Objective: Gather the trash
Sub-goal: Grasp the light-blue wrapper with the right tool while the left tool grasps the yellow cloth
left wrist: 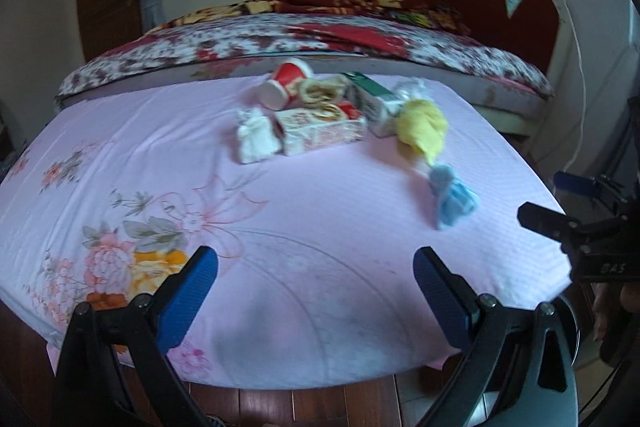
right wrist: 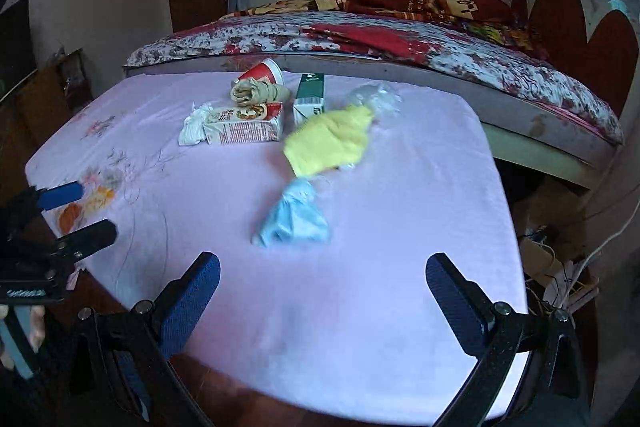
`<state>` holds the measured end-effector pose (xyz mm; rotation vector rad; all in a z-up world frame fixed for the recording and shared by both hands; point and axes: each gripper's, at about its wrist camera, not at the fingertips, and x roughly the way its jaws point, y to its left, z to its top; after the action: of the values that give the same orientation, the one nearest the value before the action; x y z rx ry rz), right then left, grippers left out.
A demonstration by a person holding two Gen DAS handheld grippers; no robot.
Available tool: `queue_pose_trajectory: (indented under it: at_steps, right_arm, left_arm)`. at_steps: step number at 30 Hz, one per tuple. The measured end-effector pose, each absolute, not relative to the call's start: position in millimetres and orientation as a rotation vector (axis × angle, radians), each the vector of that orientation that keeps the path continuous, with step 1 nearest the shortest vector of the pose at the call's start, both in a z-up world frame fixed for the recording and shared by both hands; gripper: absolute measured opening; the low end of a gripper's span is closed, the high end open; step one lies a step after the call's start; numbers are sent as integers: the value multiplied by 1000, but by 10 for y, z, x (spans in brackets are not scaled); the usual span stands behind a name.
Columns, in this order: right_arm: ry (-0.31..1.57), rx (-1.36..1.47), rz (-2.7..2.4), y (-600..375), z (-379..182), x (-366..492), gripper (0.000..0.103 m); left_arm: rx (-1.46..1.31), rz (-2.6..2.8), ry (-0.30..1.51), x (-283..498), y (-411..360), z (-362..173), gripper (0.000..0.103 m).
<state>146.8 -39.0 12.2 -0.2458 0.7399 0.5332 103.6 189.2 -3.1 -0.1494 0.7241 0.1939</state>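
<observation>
Trash lies on a table under a pink floral cloth (left wrist: 280,227) (right wrist: 400,227). At the far side are a red paper cup (left wrist: 286,85) (right wrist: 262,71), a red-and-white carton (left wrist: 320,129) (right wrist: 244,129), a green-and-white carton (left wrist: 374,99) (right wrist: 310,97), a white crumpled wad (left wrist: 256,137) (right wrist: 194,125), a yellow wad (left wrist: 422,127) (right wrist: 330,141) and clear plastic (right wrist: 376,97). A light blue wad (left wrist: 454,199) (right wrist: 294,217) lies nearer. My left gripper (left wrist: 316,283) is open over the near edge, empty. My right gripper (right wrist: 322,289) is open, empty, just short of the blue wad.
A bed with a red floral cover (left wrist: 304,43) (right wrist: 360,35) and a heart-shaped headboard (left wrist: 516,7) stands right behind the table. Cables and clutter (right wrist: 560,267) lie on the floor to the right. Dark wooden floor (left wrist: 320,403) shows below the near edge.
</observation>
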Motion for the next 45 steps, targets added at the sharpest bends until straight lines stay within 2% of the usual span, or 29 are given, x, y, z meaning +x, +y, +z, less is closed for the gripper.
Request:
queue_pose_trajectory:
  at_steps: [4,8,12,17,18,24,29,32,42,44,45]
  right_arm:
    - [754,-240,517,-187,34,1639,102]
    - [787,-227,516,-46,-101,1831,85]
    - [826,-218,522,41,-249,2000,73]
    - [851,-229,561,47,-375,2089,34]
    - [840,-225,559,12,-349,2105,32]
    - [795,-154,440,-434,-161,2358,30]
    - [799,-91,377,-767,-110,2571,30]
    - [808,-71,372,-825,-120,2663,30]
    - [833,-21,364,-1009,-211,2782,30]
    - [837,-8,359,-1059,-218,2802,30]
    - [836,-6,356,-1077,-217,2804,30]
  left_arm:
    - [-174,191,734,1098,2046,-90,98]
    - [-162,182,746,1193,2079,-139,96]
    - [-156,156,756,1336,2072,-178,92]
    - [-161,88,770,1582,1979,-220,84]
    - [-160,74,772,1644,1937,-224,83]
    - [-134,-15,770,2068,1590,-234,79]
    - [-107,-62,771,2439,1304,-239,79]
    - [-116,-78,789,2673,1229,-260,72]
    - [-127,-49,859,3207,1041,-328,72]
    - [-140,-36,872,3262,1066,-351,64]
    - [-148,-36,880,3280,1080,-369,56]
